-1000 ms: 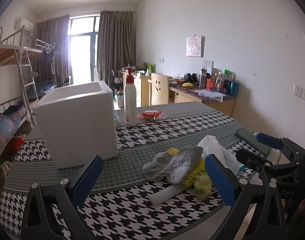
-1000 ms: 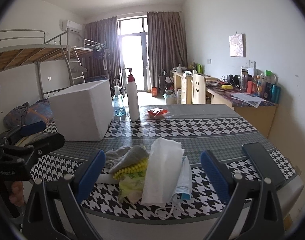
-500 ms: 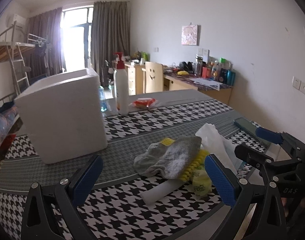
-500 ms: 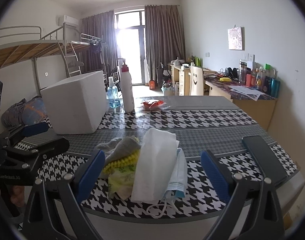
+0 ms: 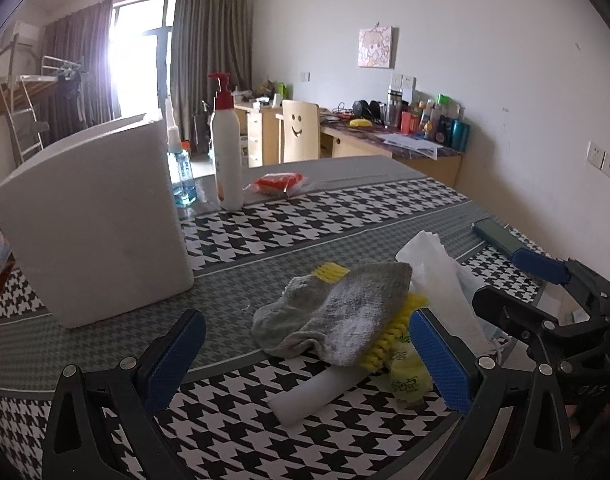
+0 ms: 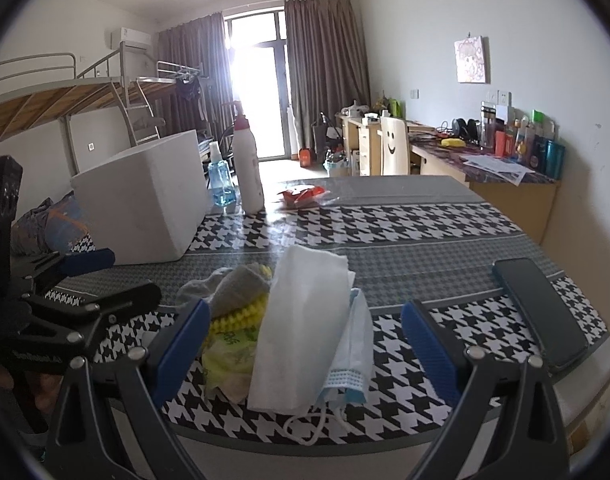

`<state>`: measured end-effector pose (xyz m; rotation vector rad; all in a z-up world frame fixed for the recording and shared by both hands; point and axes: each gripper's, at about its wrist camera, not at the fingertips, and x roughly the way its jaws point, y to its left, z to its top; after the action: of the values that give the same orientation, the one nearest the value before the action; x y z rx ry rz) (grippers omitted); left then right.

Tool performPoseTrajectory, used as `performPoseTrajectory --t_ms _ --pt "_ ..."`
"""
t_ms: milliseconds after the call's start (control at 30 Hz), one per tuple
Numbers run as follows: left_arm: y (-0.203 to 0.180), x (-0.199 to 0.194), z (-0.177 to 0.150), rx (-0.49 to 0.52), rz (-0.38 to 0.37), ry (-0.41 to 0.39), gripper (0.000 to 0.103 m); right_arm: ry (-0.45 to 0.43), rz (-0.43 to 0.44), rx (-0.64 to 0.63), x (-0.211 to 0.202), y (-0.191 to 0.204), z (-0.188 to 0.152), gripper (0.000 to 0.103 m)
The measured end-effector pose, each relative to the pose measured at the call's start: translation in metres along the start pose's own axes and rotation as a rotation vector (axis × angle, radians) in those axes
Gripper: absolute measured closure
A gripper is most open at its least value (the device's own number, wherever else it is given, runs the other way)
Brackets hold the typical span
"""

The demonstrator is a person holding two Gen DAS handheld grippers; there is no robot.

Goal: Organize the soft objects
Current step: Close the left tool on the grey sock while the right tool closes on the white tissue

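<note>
Left gripper (image 5: 305, 364): jaws wide, holding nothing, low over the near table edge; its lower frame is cut off by the picture.
Box (image 5: 93, 216): white foam, far left on the table (image 5: 345, 208); its inside cannot be seen.
Spray bottle (image 6: 221, 184): blue liquid, partly hidden behind the box in the left view.
Pump bottle (image 5: 226, 152): upright, just right of the spray bottle.
Red packet (image 5: 279, 182): far, right of the pump bottle; its print is too small to read.
Sock (image 5: 333, 316): grey, on top of the pile near the table's near edge, long axis running near-left to far-right, cuff at the far right.
Yellow glove (image 5: 389, 332): mostly hidden under the sock; only ribbed edges show.
White roll (image 5: 317, 396): near end free, far end under the sock.
Tissue (image 6: 301, 328): lies over the pile's right side, long axis near to far.
Mask (image 6: 353, 360): blue, mostly under the tissue, ear loops hanging over the near edge.
Right gripper (image 6: 305, 352): jaws wide, empty, straddling the pile.
Phone (image 6: 539, 312): dark, face down or off, near right corner, long axis near to far.
</note>
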<state>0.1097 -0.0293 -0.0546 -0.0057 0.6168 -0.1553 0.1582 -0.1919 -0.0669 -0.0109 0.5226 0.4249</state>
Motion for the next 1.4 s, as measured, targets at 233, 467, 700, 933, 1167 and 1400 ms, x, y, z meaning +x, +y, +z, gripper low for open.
performPoseTrajectory --t_ms 233,467,700,933,1167,1400 --pt "0.000 0.017 0.005 0.013 -0.026 0.033 0.001 0.017 0.019 0.021 0.006 -0.003 0.001 0.011" --pt "0.001 0.027 0.007 0.017 -0.028 0.049 0.001 0.062 0.059 0.025 0.017 -0.003 0.000 0.029" --pt "-0.006 0.043 0.011 0.058 -0.043 0.079 0.001 0.124 0.096 0.037 0.027 -0.005 -0.007 0.043" --pt "-0.013 0.056 0.010 0.084 -0.068 0.129 0.012 0.142 0.111 0.053 0.026 -0.011 -0.012 0.052" --pt "-0.022 0.066 0.009 0.097 -0.113 0.166 0.028 0.149 0.113 0.057 0.027 -0.016 -0.013 0.064" --pt "-0.022 0.075 0.006 0.081 -0.156 0.204 0.054 0.148 0.121 0.059 0.026 -0.018 -0.014 0.064"
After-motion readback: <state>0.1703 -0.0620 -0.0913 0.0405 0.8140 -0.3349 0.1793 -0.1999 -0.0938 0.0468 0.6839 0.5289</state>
